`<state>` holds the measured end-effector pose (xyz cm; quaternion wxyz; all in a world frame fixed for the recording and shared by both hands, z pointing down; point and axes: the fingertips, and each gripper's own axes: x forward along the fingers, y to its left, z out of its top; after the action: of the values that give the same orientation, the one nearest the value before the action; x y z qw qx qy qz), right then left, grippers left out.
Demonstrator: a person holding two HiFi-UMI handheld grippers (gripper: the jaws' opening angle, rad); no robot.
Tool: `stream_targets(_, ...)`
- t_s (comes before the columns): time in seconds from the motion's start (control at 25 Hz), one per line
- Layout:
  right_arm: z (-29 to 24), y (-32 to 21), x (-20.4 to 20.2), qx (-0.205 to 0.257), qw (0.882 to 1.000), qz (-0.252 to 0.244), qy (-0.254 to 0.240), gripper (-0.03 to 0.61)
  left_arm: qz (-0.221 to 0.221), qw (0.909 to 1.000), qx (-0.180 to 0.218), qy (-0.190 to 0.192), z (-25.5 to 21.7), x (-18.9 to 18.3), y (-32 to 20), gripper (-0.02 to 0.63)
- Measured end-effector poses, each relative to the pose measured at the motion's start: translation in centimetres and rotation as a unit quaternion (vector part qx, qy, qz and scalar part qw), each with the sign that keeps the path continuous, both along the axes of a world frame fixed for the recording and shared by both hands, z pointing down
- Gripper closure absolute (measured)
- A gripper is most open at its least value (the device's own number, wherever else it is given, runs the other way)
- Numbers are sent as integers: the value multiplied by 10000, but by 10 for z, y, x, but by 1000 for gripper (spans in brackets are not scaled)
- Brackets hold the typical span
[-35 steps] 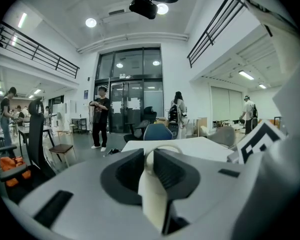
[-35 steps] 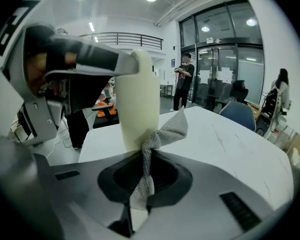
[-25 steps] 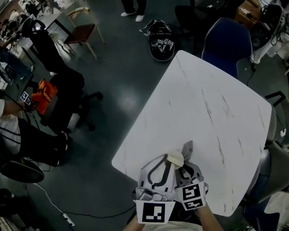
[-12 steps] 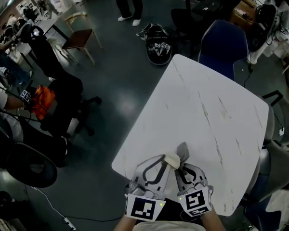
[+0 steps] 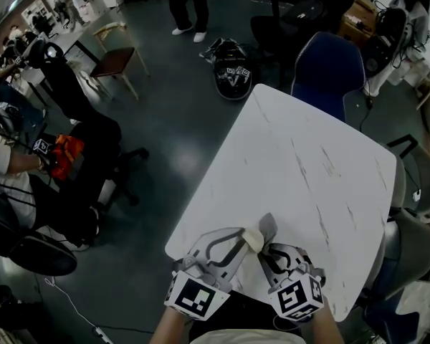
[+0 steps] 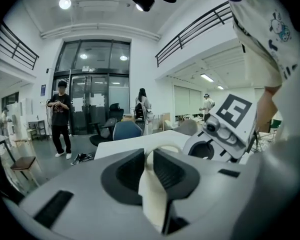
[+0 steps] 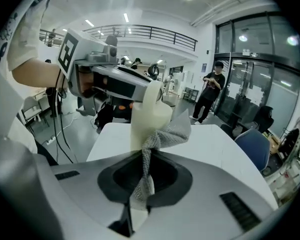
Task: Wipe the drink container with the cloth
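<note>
A small cream drink container [image 5: 252,239] hangs just above the near corner of the white table [image 5: 308,170]. My left gripper [image 5: 244,237] is shut on it; in the left gripper view its cream part [image 6: 154,184] is pinched between the dark pads. My right gripper [image 5: 264,249] is shut on a grey mesh cloth [image 5: 268,226]. In the right gripper view the cloth [image 7: 173,132] fans out from the jaws and lies against the side of the container [image 7: 149,115], with the left gripper [image 7: 115,81] behind it.
A blue chair [image 5: 328,70] stands at the table's far side and a grey chair [image 5: 416,246] at its right. A black bag [image 5: 231,67] lies on the dark floor beyond. Seated people and a wooden chair [image 5: 115,59] are off to the left.
Both grippers have drawn back a little and their marker cubes have swung apart. The container and cloth stay together, over the table's near corner.
</note>
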<state>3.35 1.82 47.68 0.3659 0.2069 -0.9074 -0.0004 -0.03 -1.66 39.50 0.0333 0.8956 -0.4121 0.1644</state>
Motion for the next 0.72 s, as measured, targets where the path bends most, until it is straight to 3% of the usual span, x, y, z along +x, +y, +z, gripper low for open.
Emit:
stream_targets(0.56,41,-1,1,-431,9986,-131,287,546,411,9990,10,148,2,4,2,551)
stream_targets(0.72,43,0,-3,-426,9984,-177,317,546,162,9998,10,145,4,-2,-1,551)
